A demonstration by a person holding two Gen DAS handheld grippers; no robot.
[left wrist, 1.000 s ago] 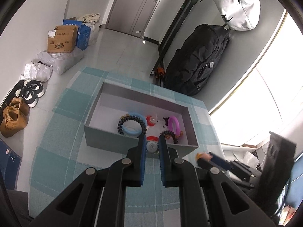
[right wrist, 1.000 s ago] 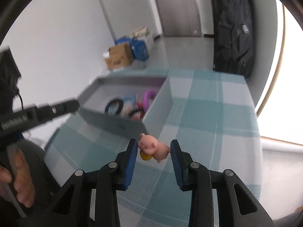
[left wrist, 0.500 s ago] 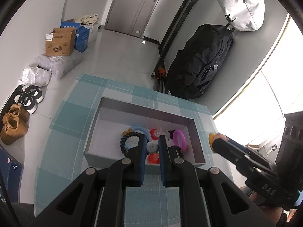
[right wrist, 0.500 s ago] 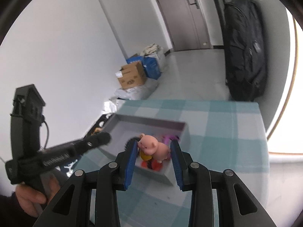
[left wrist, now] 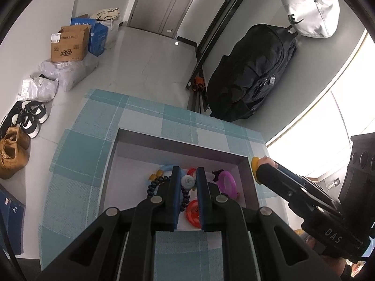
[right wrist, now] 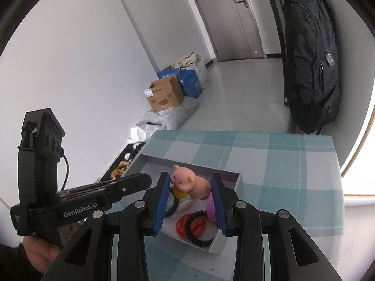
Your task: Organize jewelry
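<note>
Checked tablecloth [right wrist: 293,164] — right tongs [right wrist: 189,183] grip pig [right wrist: 189,182].

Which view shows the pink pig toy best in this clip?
The right wrist view: the pink pig toy sits whole between the right gripper's pads, face and body clear, above the grey box. The left wrist view shows only a pink sliver and a yellow piece at the right gripper's tip.
</note>
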